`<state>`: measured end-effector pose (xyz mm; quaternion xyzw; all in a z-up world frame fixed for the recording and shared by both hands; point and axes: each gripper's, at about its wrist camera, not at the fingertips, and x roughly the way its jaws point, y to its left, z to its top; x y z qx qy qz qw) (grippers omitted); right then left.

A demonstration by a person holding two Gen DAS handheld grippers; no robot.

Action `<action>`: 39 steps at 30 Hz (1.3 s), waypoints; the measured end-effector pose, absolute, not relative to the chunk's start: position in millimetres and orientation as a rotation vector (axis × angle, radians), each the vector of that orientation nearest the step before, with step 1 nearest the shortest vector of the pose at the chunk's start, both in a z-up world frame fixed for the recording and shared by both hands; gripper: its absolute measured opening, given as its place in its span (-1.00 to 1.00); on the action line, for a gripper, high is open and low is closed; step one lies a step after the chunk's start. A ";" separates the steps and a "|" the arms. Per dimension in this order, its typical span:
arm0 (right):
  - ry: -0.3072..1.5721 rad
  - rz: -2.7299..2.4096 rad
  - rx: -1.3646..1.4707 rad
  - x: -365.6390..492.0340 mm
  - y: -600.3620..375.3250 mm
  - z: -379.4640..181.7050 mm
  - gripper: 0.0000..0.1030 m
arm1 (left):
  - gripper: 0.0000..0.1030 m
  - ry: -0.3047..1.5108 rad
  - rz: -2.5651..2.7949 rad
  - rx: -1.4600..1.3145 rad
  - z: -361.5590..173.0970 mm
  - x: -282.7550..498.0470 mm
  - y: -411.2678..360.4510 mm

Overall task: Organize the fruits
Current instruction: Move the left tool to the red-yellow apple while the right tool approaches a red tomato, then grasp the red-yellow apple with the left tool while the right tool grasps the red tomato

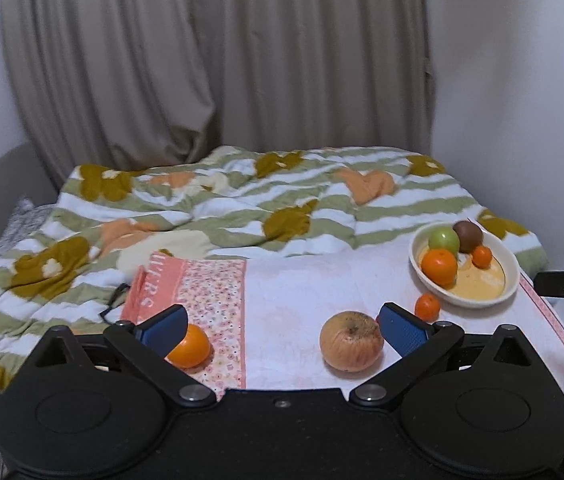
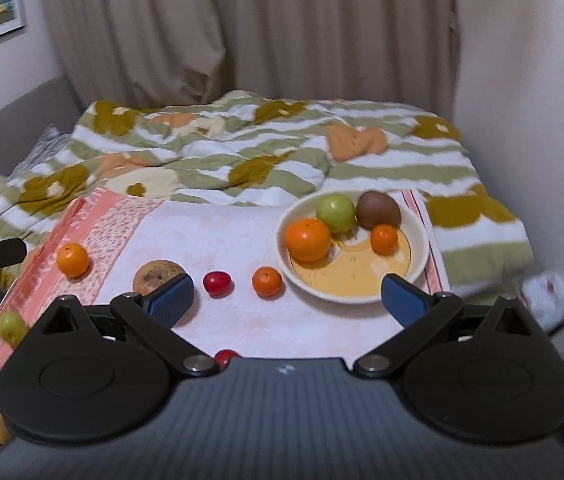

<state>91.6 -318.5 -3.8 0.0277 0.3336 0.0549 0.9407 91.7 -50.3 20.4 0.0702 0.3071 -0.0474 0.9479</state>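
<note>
Beige curtains back a bed where a pale pink towel (image 2: pixel 242 240) carries the fruit. Both tools, left tool (image 1: pixel 282 330) and right tool (image 2: pixel 286 298), gape wide and hold nothing. Between the left tool's pads sits a large blotchy tan apple (image 1: pixel 351 341): firm, heavy, possibly bruised, best gripped across its widest part. Around it lie a small orange mandarin (image 2: pixel 268 281) and a red plum-like fruit (image 2: pixel 217 283), which could roll. Beyond stands the cream oval bowl (image 2: pixel 417 256), partly filled.
</note>
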 end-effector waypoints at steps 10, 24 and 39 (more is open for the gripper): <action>0.695 -0.083 0.103 81.2 -270.1 -23.6 1.00 | 1.00 0.668 -0.296 0.197 -2.4 130.7 -13.8; 0.734 -0.215 0.109 96.1 -234.5 -65.4 1.00 | 1.00 0.754 -0.534 0.278 -44.8 195.7 -20.9; 0.823 -0.195 0.070 109.7 -231.5 -114.3 1.00 | 0.99 0.889 -0.689 0.373 -101.5 231.6 -83.6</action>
